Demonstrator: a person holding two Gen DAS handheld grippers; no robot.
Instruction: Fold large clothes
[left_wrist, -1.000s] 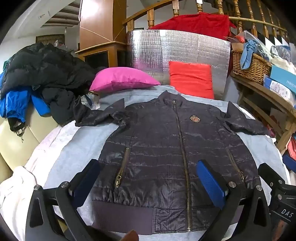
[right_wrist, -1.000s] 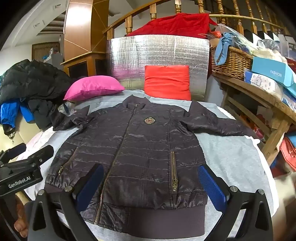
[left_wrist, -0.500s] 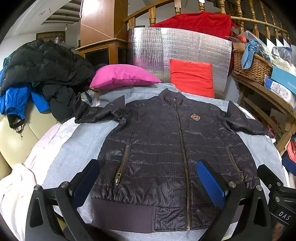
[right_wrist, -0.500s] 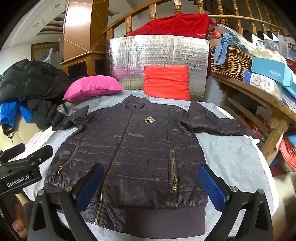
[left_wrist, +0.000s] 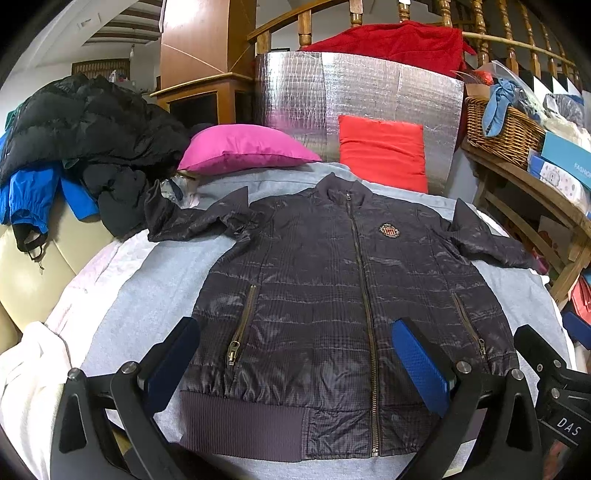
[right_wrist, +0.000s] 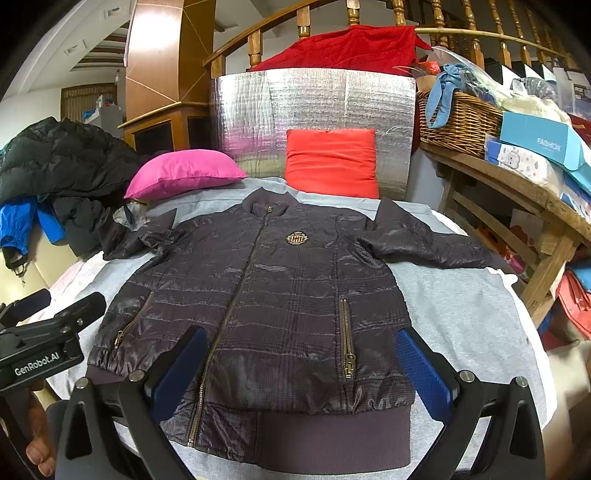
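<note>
Gripper (left_wrist: 295, 363) bases cropped; jacket (left_wrist: 347, 295) sleeve-end hidden

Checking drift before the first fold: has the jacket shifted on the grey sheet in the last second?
No. The jacket lies flat, collar just below the red cushion, as before.

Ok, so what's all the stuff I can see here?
jacket: one, dark grey, zipped, flat on grey sheet
pillow: one, pink, behind jacket, left
cushion: one, red, against silver panel
red cloth: one, over the railing
coat pile: black and blue, far left
basket: one, wicker, on wooden shelf, right
left claw: open, over the hem
right claw: open, over the hem
</note>
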